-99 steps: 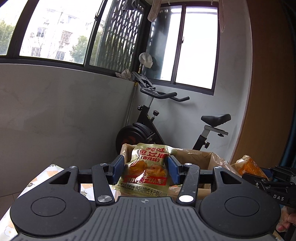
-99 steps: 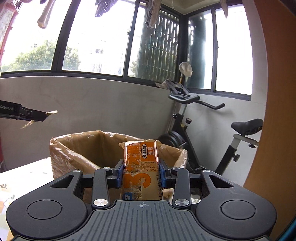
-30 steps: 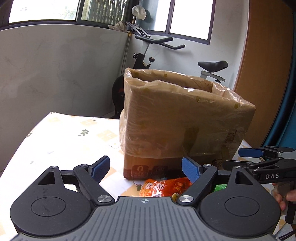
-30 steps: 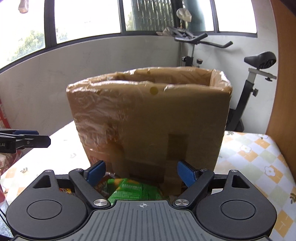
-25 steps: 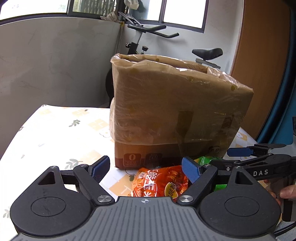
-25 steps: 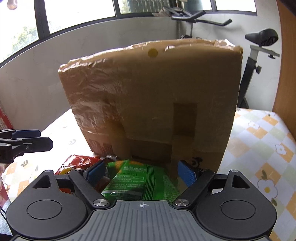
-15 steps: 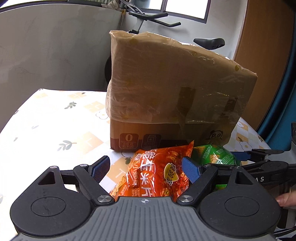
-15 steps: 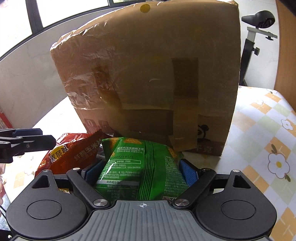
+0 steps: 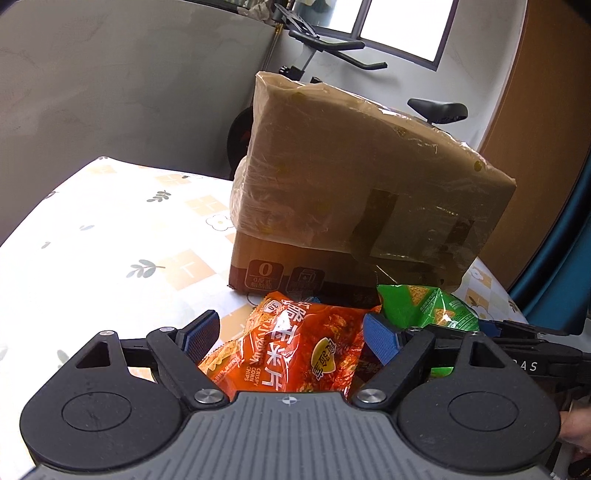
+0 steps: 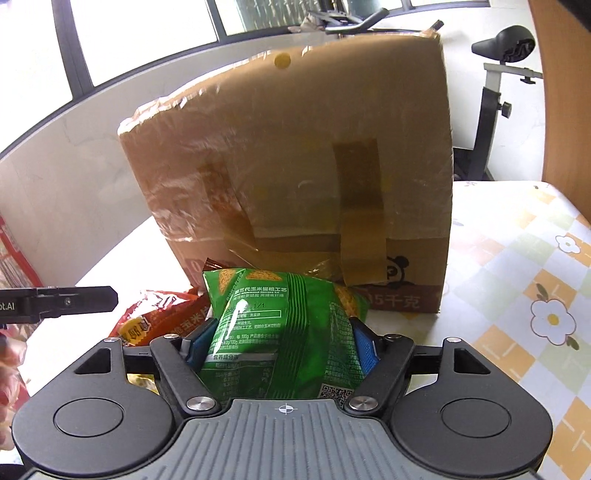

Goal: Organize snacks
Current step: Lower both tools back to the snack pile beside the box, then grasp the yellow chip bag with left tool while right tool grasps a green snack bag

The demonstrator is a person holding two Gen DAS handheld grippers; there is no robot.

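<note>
snack bags: 2; cardboard box: 1; grippers: 2

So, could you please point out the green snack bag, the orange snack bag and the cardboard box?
green snack bag (image 10: 280, 332): right wrist view, middle of its face.
orange snack bag (image 9: 295, 347): left wrist view, printed front.
cardboard box (image 10: 295, 166): right wrist view, front wall.

A table has a pale cloth with little flowers, leaves and orange squares on it. Behind the table stands an exercise bike with a black seat and black handlebars. The wall beside it is grey. Up high there is a bright window. On the right side is a brown wooden panel.
</note>
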